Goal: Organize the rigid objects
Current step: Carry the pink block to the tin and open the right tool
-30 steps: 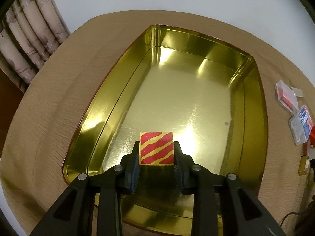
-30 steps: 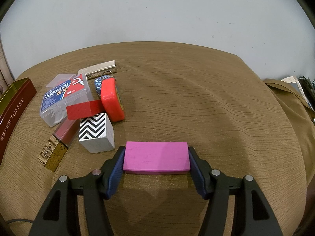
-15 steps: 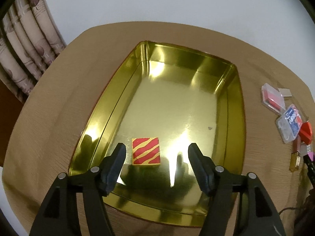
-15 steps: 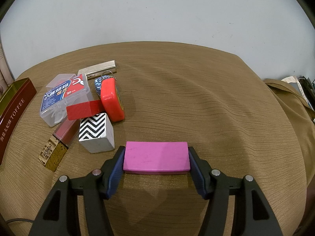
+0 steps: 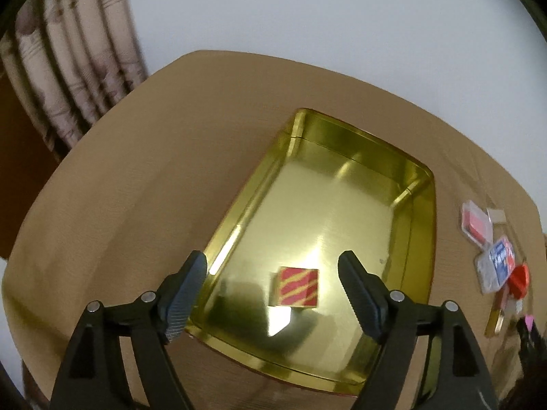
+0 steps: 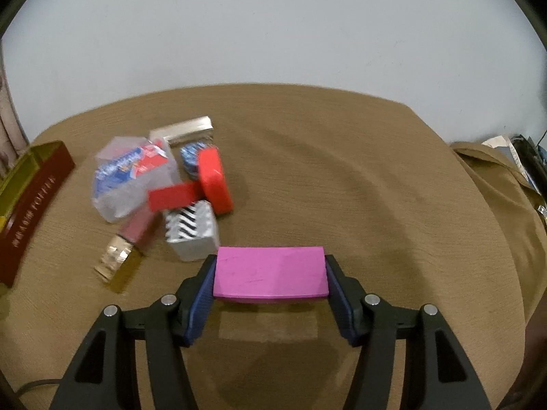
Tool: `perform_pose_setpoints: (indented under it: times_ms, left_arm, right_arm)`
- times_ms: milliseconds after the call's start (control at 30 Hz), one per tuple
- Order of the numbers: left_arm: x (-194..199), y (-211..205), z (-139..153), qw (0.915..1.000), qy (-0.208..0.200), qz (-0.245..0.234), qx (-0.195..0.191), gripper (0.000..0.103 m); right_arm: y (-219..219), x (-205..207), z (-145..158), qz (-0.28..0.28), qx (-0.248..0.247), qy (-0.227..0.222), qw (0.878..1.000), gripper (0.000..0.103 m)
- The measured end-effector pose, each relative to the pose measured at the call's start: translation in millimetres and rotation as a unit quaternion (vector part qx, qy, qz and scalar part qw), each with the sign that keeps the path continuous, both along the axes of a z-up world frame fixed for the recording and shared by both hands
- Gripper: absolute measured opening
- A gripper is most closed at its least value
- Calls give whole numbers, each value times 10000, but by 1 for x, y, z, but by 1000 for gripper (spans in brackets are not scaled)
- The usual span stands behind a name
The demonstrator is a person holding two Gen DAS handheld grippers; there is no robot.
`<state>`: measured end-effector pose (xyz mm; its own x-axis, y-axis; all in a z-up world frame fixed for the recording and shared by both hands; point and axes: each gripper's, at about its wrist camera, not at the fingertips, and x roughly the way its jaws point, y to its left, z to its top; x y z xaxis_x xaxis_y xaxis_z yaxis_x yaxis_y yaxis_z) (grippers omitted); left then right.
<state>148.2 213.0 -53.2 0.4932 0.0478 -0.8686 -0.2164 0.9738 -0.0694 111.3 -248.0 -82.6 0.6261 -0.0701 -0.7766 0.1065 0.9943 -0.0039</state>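
Lower centre of the left view, our left gripper [image 5: 272, 288] has just been spreading wide above the striped block [image 5: 298, 286] lying in the gold tin [image 5: 418, 239], while our right gripper [image 6: 270, 292] clamps the pink block [image 6: 269, 275].

We cannot read the blurred words on the clear plastic box [image 6: 131, 177]. The red flat bar [image 6: 172, 196] covers part of it. The dark red tin [image 6: 32, 212] is cut off at the left edge, its letters smeared. In the left wrist view, the small things near the table's right edge [image 5: 499, 266] are too tiny to tell.
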Motion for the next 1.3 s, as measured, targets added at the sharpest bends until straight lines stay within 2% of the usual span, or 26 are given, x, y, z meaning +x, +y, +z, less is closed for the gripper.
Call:
perform_pose_setpoints:
  times_ms: [167,367,733,1033,1300]
  left_arm:
    - [-1,11,4,9997,-21,241,-62,77]
    - [-1,15,10,9996,-62,288,-13,78]
    - [1,51,18,9967,-71,807,5,79]
    - [4,68,17,9944,-25,1059,-59,79]
    - [7,70,13,9934,49,1143,-86,80]
  right_arm:
    - [26,-3,18,316,96,-149,9993,61]
    - [87,6,30,1026,184,-185,9944,61]
    - [225,24,49,2441,260,-335,9688,61]
    - [304,62,56,2961,-11,-316,9546,61]
    - [351,108,43,3161,-411,87,9478,61]
